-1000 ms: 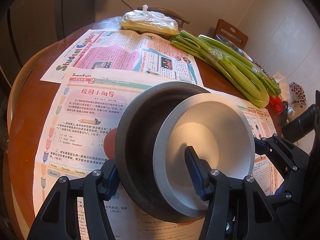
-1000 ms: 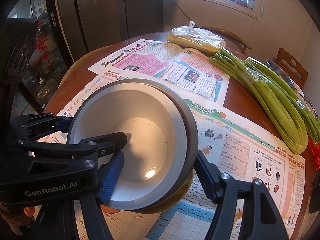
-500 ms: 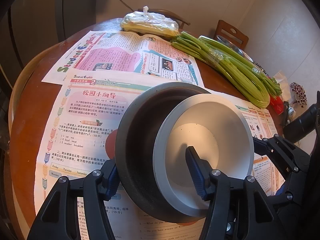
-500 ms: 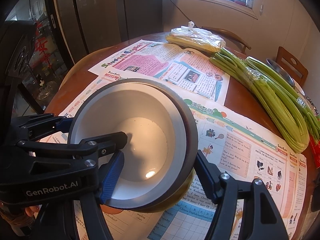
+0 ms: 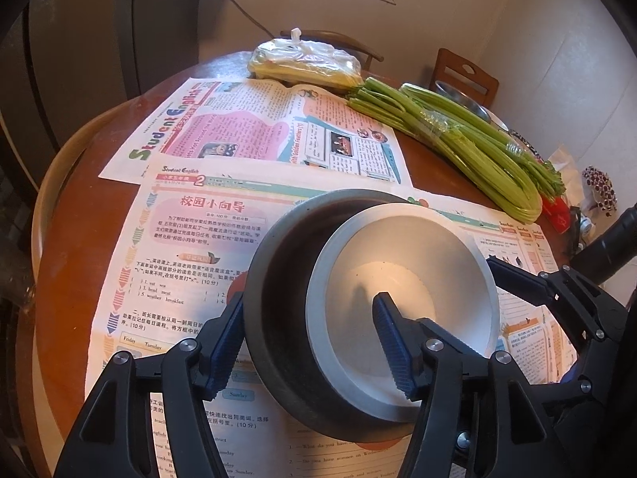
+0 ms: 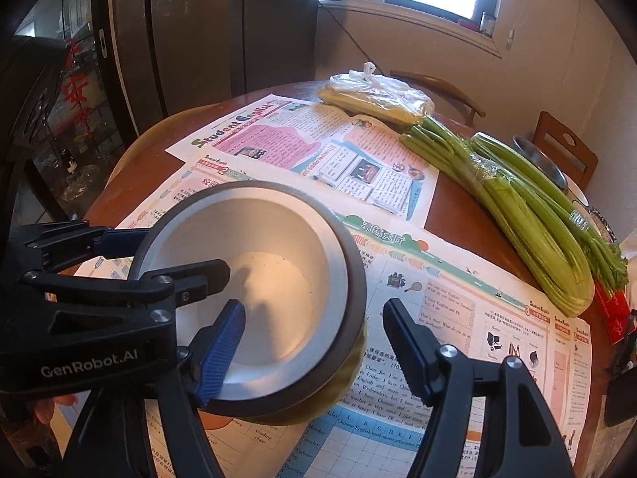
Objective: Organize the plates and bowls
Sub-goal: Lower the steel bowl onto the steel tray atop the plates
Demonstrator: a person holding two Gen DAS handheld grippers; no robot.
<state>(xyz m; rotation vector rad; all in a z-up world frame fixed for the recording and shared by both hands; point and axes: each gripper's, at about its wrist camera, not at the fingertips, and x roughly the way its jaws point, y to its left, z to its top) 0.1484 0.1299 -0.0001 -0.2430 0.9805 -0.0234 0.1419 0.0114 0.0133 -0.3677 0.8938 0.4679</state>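
A white bowl (image 5: pixel 402 279) sits nested inside a dark grey bowl (image 5: pixel 278 279) on newspapers on the round table. In the right wrist view the white bowl (image 6: pixel 254 271) and the dark bowl (image 6: pixel 350 294) rest on a yellow dish (image 6: pixel 350 378). My left gripper (image 5: pixel 310 338) is open, one finger outside the dark bowl's left wall, the other inside the white bowl. My right gripper (image 6: pixel 314 342) is open, straddling the right rims of both bowls. The left gripper also shows in the right wrist view (image 6: pixel 167 255).
Newspapers (image 5: pixel 247 139) cover the wooden table (image 5: pixel 67 239). Celery bundles (image 5: pixel 458 139) and a plastic bag of greens (image 5: pixel 302 63) lie at the far side. A metal bowl (image 6: pixel 541 159) stands behind the celery. Chairs stand beyond the table.
Both grippers have backed off slightly and the bowls look a little lower in view. The bowls stay nested and the jaws stay open around them.
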